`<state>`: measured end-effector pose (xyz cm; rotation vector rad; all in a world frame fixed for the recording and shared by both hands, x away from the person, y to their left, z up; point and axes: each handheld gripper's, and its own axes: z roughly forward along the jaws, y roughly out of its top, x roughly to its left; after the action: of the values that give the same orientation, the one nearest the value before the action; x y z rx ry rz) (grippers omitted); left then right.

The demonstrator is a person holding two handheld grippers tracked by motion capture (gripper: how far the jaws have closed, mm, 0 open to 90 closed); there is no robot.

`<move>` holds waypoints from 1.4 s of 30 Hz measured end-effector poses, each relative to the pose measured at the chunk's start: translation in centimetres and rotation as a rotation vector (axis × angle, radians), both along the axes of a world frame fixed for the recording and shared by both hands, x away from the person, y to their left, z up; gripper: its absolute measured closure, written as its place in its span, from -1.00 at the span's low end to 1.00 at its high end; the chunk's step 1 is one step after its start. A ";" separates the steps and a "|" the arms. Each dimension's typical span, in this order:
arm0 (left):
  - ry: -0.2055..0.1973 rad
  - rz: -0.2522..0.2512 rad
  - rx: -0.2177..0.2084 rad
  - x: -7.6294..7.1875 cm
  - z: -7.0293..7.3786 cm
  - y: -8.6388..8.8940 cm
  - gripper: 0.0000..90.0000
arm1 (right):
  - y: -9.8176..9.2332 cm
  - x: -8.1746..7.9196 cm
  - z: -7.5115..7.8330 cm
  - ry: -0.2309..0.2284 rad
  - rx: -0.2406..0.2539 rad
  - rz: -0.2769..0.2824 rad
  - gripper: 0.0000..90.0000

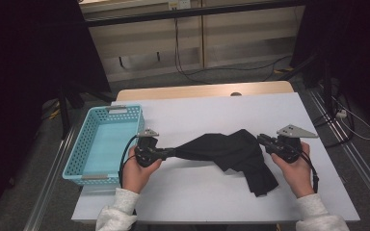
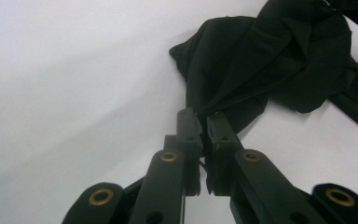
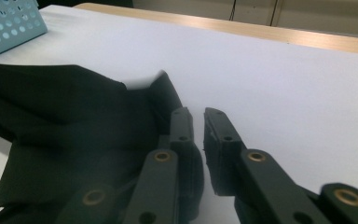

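Basket [image 1: 84, 159] sits empty at the left. Left gripper [image 1: 169, 153] pinches one end of the black cloth [image 1: 226, 149], stretched mid-table; right gripper [image 1: 264, 140] has its jaws slightly parted beside the other end, gripping nothing. Folding or stowing looks undone.

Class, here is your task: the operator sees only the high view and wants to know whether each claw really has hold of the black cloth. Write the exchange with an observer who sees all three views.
Operator: From above, the left claw meets the black cloth. Is it gripped?
Observer: Yes. In the left gripper view its jaws are shut on a bunched tip of the cloth.
Operator: And the right claw?
Observer: In the right gripper view its jaws stand apart, with the white table showing between them. The cloth lies beside one jaw, not between the two.
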<state>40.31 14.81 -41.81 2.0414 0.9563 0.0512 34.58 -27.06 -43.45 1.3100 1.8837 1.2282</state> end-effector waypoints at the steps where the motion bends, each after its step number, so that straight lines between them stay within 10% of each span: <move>1: 0.009 0.001 -0.002 0.0 -0.1 -0.1 0.90 | 0.1 0.0 0.0 0.002 -0.003 0.006 0.77; 10: 0.003 0.000 0.009 0.0 -0.2 -0.4 0.90 | 1.8 0.5 0.7 -0.020 -0.041 0.064 0.32; 22: 0.015 0.000 0.005 0.0 -0.1 -0.3 0.90 | 3.9 2.1 -0.6 0.036 -0.231 0.054 0.56; 28: 0.016 -0.006 -0.008 0.0 0.3 -0.1 0.90 | 3.2 1.7 -0.3 0.036 -0.189 0.058 0.91; 42: 0.021 0.033 -0.009 -0.2 3.0 2.0 0.91 | 0.9 -0.5 1.6 -0.019 0.056 0.042 0.94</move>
<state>40.11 16.85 -38.81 2.0218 1.0011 0.0430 34.12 -26.15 -41.86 1.2891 1.8853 1.3190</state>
